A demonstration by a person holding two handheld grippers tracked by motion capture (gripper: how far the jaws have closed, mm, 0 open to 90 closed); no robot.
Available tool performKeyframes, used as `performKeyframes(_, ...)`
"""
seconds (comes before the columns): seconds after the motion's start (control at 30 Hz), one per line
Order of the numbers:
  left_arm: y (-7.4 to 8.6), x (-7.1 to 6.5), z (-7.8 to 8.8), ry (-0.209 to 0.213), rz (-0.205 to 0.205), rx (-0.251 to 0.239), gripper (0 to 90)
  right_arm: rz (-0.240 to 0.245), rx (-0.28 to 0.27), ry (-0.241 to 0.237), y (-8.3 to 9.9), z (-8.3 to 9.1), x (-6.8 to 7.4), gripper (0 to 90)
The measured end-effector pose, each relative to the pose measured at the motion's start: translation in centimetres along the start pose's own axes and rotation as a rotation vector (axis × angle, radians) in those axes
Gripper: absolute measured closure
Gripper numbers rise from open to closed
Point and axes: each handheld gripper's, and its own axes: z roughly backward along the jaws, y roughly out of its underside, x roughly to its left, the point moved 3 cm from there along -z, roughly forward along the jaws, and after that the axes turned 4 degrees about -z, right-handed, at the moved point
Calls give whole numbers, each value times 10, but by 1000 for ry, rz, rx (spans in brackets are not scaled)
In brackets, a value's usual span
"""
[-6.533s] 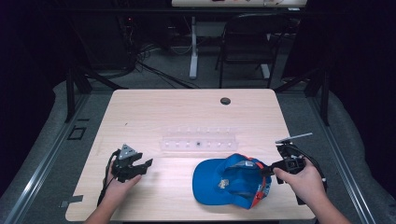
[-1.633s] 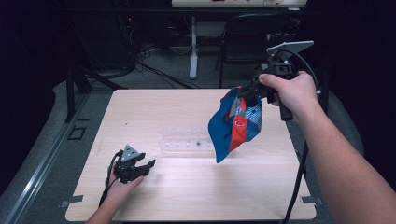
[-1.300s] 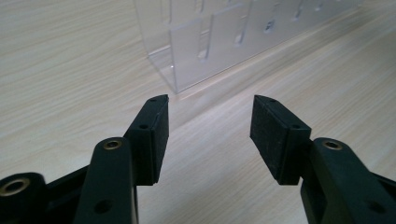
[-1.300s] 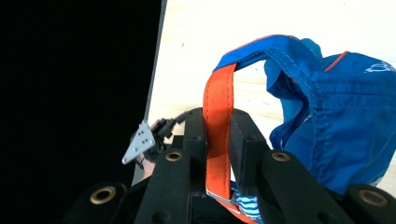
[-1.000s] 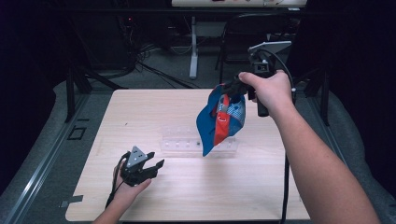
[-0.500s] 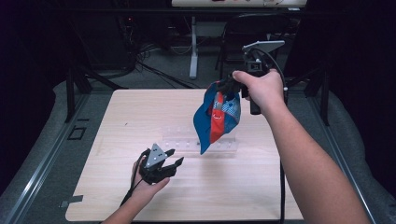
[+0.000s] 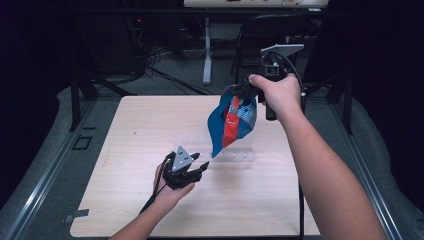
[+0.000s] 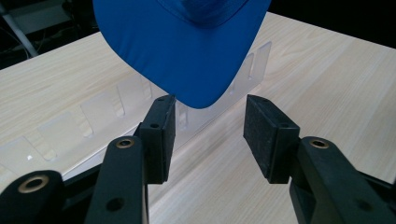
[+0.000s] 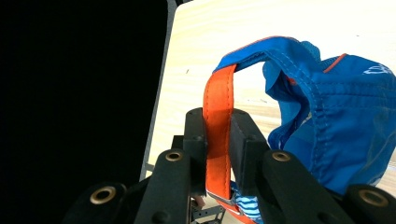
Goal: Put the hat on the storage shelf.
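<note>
A blue cap with an orange strap hangs brim-down over the far right of the wooden table. My right gripper is up in the air, shut on that strap, which runs between its pads. Lower down, my left gripper is open just below the brim's tip. Its jaws have just been closing. The brim hangs at the jaw tips, with the pads clear of it on both sides.
A clear plastic rack with slots lies flat on the table under the cap and beyond the left gripper. A dark chair and a white table leg stand past the far edge.
The left gripper has slid right across the table and risen toward the cap's brim. The right gripper lifted the cap off the table and has carried it slightly left.
</note>
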Motion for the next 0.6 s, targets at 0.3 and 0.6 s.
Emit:
performKeyframes(0.3,-5,-1,-9,5,-13,7,609,4,17,-2,2,-5,-3,783)
performKeyframes(0.6,-13,-9,-22,6,-21,12,654,14,18,-8,4,-7,0,783)
